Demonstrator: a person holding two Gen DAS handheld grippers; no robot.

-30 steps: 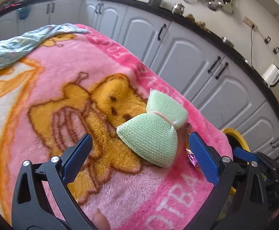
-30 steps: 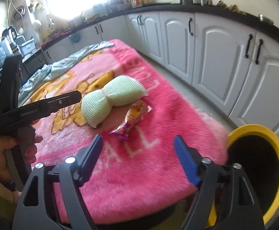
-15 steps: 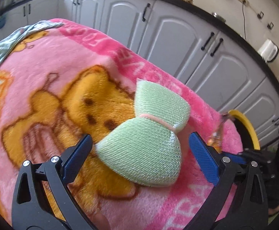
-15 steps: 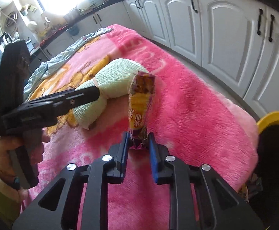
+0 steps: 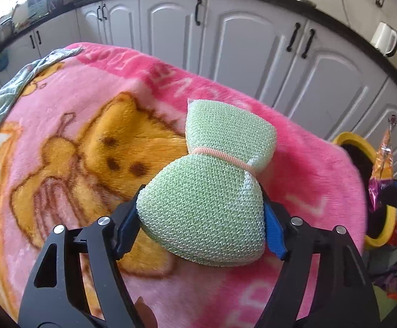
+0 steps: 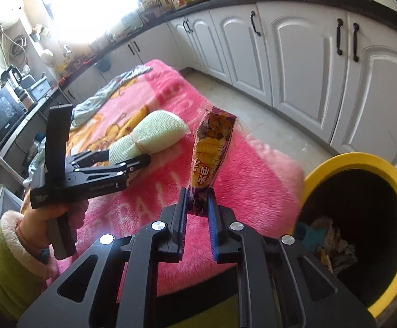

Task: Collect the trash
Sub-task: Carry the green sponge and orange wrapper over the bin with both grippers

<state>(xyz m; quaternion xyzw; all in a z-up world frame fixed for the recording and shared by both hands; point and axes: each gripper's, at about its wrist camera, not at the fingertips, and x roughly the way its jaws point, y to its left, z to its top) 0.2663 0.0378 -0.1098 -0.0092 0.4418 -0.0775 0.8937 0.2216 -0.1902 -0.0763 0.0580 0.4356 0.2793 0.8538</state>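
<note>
While the left gripper (image 5: 201,216) clamps its blue pads against both sides of the green mesh sponge (image 5: 212,191), the near lobe of that bow-shaped sponge fills the gap between the jaws and the far lobe reaches forward past the fingertips, cinched from the near one by a pale pink band (image 5: 220,157). Beneath the jaws lies the pink fleece blanket (image 5: 89,87) with its orange bear print, and whether the sponge rests on it or sits just above cannot be told. Off to the right of these jaws, the snack wrapper (image 5: 382,164) hangs beside the yellow-rimmed trash bin (image 5: 362,147). Seen from the right wrist, the right gripper (image 6: 197,205) has its jaws pinched shut on the lower, purple end of the snack wrapper (image 6: 212,153), which stands upright ahead of the fingertips, its orange middle and dark top rising clear of the blanket (image 6: 253,169). To the right of and below these jaws sits the trash bin (image 6: 356,161), its dark inside holding crumpled scraps. To the left of the jaws, the left gripper (image 6: 133,164) holds the sponge (image 6: 154,136), with the person's hand (image 6: 59,213) on its handle.
</note>
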